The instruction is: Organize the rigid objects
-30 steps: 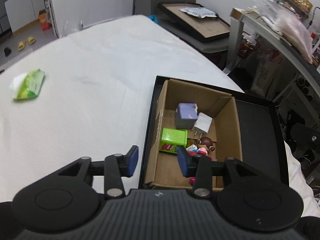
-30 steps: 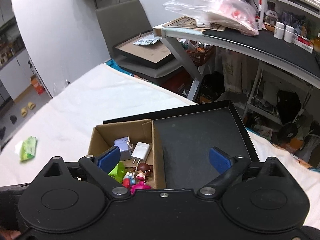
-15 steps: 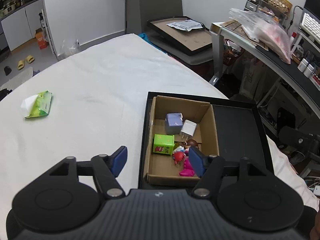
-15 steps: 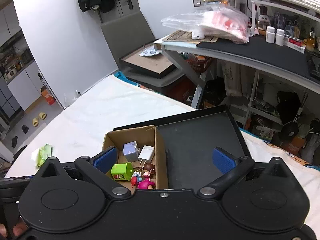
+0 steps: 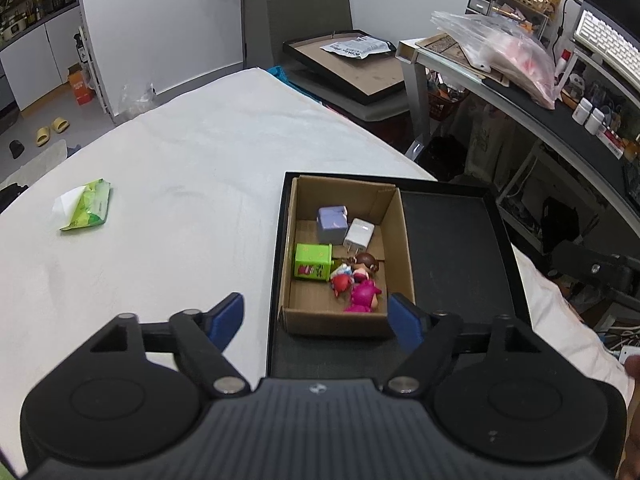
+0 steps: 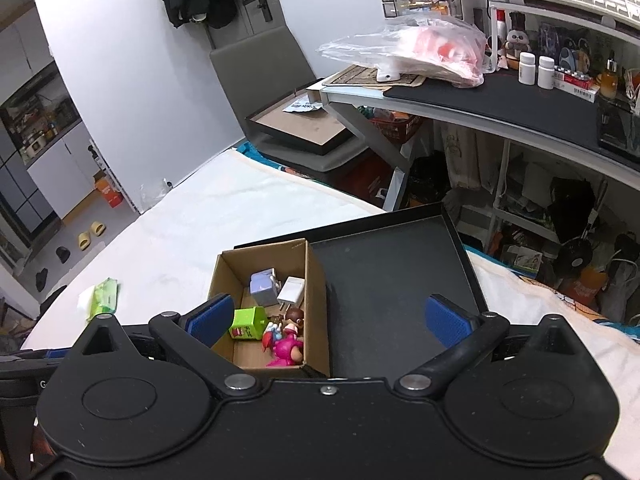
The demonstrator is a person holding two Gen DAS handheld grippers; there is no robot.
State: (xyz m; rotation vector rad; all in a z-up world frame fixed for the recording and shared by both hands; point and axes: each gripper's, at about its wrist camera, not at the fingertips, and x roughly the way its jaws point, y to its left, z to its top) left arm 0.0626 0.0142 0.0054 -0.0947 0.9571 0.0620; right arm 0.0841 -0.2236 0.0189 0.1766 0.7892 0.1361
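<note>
A brown cardboard box [image 5: 404, 248] [image 6: 318, 280] stands in the left half of a black tray [image 5: 452, 248] [image 6: 384, 276] on the white table. Inside lie a lilac charger [image 5: 332, 223] [image 6: 262, 287], a white plug [image 5: 359, 237] [image 6: 292, 290], a green toy block [image 5: 313, 261] [image 6: 248, 322] and small figurines, one pink [image 5: 362, 297] [image 6: 285, 349]. My left gripper [image 5: 318, 322] hangs open above the box's near edge, holding nothing. My right gripper [image 6: 330, 318] is open too, high above box and tray.
A green tissue pack [image 5: 87, 205] [image 6: 102, 297] lies on the white table [image 5: 180, 184] far to the left. A cluttered desk [image 6: 500, 96] and a grey chair with a framed board [image 5: 352, 64] stand beyond the table's far edge.
Both grippers have drawn up and back from the box, so it looks smaller and farther. The left jaws have spread wider. The things in the box lie as before.
</note>
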